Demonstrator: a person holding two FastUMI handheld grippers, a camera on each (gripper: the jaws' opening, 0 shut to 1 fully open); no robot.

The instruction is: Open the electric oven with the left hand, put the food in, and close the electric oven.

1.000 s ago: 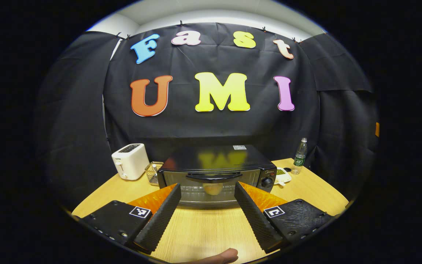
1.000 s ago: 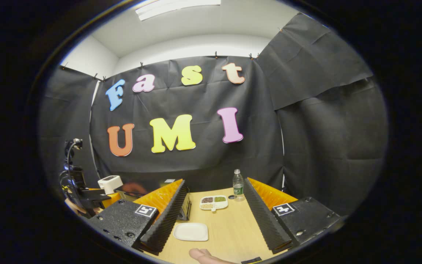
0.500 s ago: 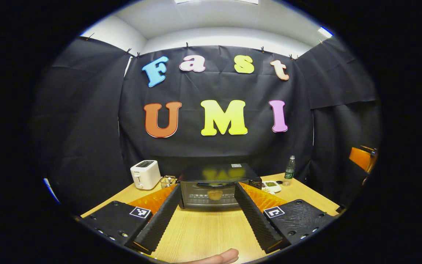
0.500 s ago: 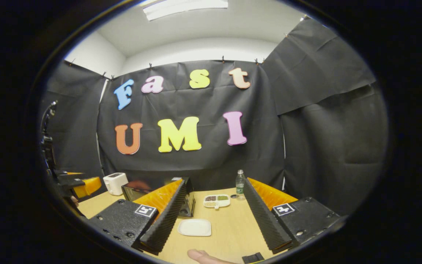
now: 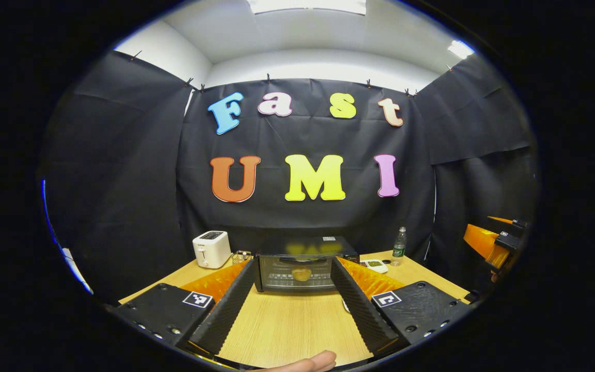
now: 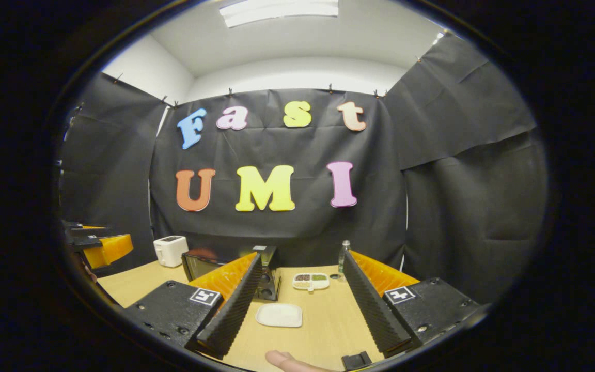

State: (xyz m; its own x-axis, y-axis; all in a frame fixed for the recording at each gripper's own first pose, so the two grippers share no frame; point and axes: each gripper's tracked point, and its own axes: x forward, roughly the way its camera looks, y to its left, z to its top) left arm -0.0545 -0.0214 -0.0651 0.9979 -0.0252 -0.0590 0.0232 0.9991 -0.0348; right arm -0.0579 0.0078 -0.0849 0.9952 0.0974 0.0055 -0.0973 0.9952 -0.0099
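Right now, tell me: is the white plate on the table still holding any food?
No, the white plate lies bare on the table in the right gripper view, while the food sits inside the closed oven.

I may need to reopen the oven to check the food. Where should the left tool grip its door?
Grip the dark handle bar along the top edge of the oven door, coming straight from the front with the left tool; a top handle suggests the door swings down.

White toaster (image 5: 211, 248) far left on the wooden table (image 5: 287, 330), wire basket (image 5: 239, 256) just beside it. Water bottle (image 6: 344, 256) far right, divided snack tray (image 6: 311, 280) near it, empty white plate (image 6: 279, 314) closer in.
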